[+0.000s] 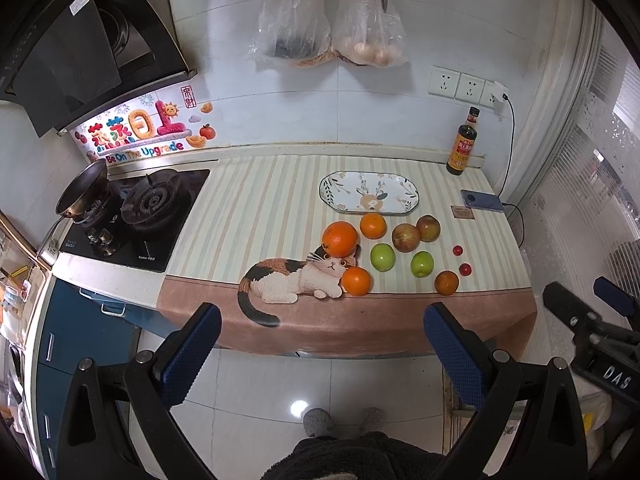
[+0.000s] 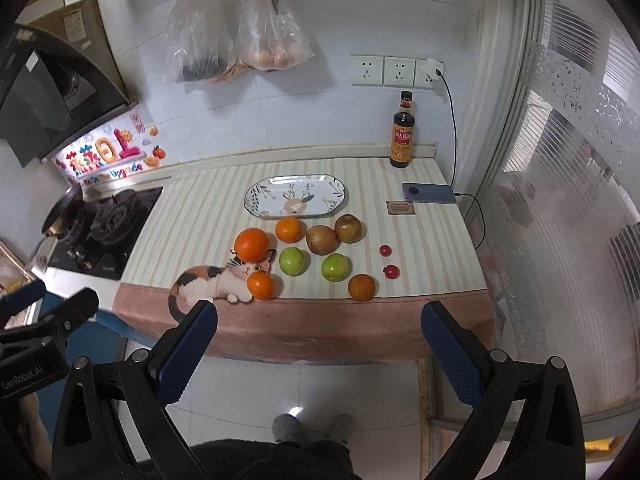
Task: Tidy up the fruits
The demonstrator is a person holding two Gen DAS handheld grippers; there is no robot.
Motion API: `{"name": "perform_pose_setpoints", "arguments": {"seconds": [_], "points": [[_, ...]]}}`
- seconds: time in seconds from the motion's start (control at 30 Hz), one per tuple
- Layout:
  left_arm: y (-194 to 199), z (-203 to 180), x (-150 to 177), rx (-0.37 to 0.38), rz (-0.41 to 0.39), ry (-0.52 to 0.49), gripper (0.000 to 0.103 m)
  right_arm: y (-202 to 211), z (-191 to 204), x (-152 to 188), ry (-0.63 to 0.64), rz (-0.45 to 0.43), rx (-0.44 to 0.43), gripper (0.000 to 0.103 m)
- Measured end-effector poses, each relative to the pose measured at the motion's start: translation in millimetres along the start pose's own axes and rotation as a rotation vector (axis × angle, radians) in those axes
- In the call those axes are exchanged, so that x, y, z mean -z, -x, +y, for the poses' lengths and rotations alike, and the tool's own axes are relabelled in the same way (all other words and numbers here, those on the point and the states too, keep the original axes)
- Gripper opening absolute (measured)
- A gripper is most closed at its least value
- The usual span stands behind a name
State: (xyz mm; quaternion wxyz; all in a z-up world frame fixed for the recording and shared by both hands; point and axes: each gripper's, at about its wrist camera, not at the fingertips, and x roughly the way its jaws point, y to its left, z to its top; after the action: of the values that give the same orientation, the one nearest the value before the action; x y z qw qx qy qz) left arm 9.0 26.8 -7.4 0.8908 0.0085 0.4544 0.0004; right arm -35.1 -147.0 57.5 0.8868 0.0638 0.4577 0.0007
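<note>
Fruit lies loose on a striped cat-print cloth [image 1: 260, 200] over the counter: several oranges, the biggest [image 1: 340, 239] [image 2: 252, 245] at the left, two green apples [image 1: 382, 257] [image 2: 293, 261], two red apples [image 1: 405, 237] [image 2: 322, 239] and two small red fruits [image 1: 465, 269] [image 2: 391, 271]. Behind them sits an empty oval patterned plate [image 1: 332, 196] [image 2: 256, 200]. My left gripper [image 1: 322, 316] and right gripper [image 2: 319, 314] both hang open in front of the counter edge, above the floor, holding nothing. The right gripper [image 1: 588, 304] shows at the left wrist view's right edge.
A soy sauce bottle [image 2: 402, 136] stands at the back right, with a charging phone [image 2: 429, 193] and a small card [image 2: 401, 207] beside it. A gas stove [image 1: 148, 208] with a pan [image 1: 82, 188] is on the left. Bags and scissors hang on the wall. A person's feet [image 1: 318, 422] stand below.
</note>
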Motion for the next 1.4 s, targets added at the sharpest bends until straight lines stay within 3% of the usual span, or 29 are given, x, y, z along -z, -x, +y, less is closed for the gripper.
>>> {"name": "perform_pose_setpoints", "arguments": {"seconds": [0.23,0.4,0.7,0.87,1.07,1.23,1.4], "points": [[-25.9,38.9,-4.3,-0.067,-0.054,0.032,0.103,-14.1,2.5,-5.4,-0.124,-0.062,-0.031,0.103],[-70.8,58.1,-17.6,-0.076,-0.018,0.002,0.103,-61.7,5.5,-8.2,-0.176,-0.031,-0.022,0.103],[-200.6,40.3,-53.9,-0.034,0.194,-0.107,0.103,-194.9,-10.3,-17.3,-0.247,0.181,-0.049,0.103],[-295.8,1.1,-83.0,-0.023,0.364,-0.232,0.103,-278.4,-24.9,-42.7,-0.246,0.271,-0.06,0.103],[-386.5,-42.1,-99.1,-0.037,0.496,-0.376,0.103,-383.0,-54.0,-71.5,-0.274,0.42,-0.099,0.102],[-451.4,-62.9,-95.2,-0.063,0.638,-0.508,0.103,-432.3,-67.3,-78.2,-0.317,0.497,-0.14,0.102],[-483.3,-70.0,-88.7,0.029,0.774,-0.5,0.103,-472.5,-59.8,-81.4,-0.313,0.574,-0.178,0.102]]}}
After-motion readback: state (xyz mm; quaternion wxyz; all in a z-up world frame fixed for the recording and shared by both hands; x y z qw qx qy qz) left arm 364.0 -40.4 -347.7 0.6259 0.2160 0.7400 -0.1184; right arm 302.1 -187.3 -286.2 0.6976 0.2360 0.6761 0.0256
